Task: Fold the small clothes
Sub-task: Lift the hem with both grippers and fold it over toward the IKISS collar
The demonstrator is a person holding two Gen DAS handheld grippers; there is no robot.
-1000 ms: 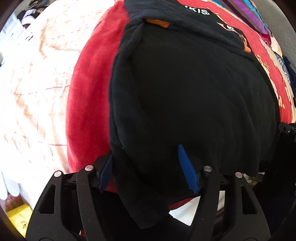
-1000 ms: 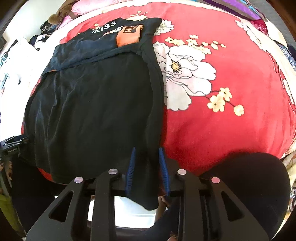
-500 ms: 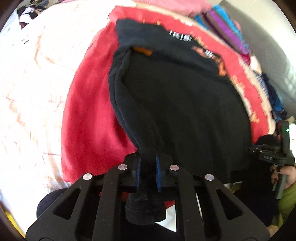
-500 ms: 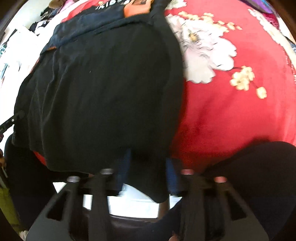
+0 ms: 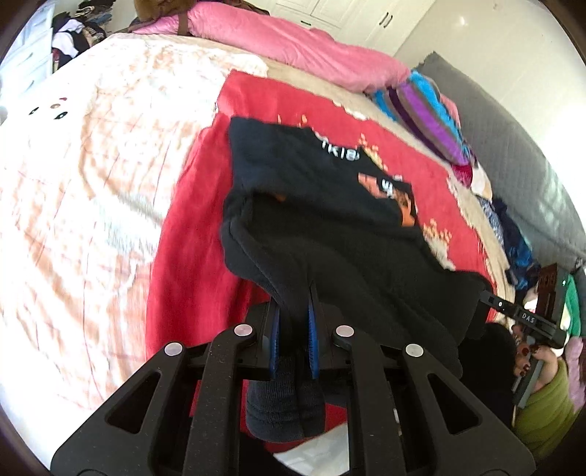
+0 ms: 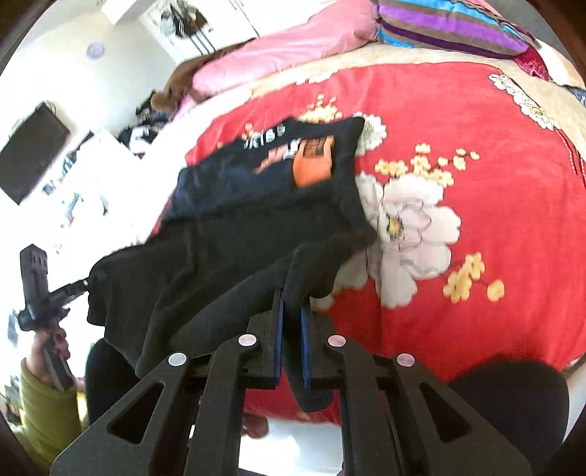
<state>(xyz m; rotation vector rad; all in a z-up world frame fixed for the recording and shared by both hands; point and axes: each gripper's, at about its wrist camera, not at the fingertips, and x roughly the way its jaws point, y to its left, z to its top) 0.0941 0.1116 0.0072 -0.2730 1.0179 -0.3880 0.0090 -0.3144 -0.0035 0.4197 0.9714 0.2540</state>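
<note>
Where lifted, black garment (image 5: pixel 351 256) sagging.

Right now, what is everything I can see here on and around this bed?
black T-shirt: one, black with an orange and white print, on the red blanket, near edge lifted
red blanket: one, red with pale flowers, spread over the bed
pink quilt: one, pink, along the bed's far side
striped pillow: one, purple, blue and brown, far corner
pale bedspread: one, white and peach, beside the blanket
left gripper: black with blue pads, shut on the shirt's hem
right gripper: same, shut on the hem's other corner
</note>
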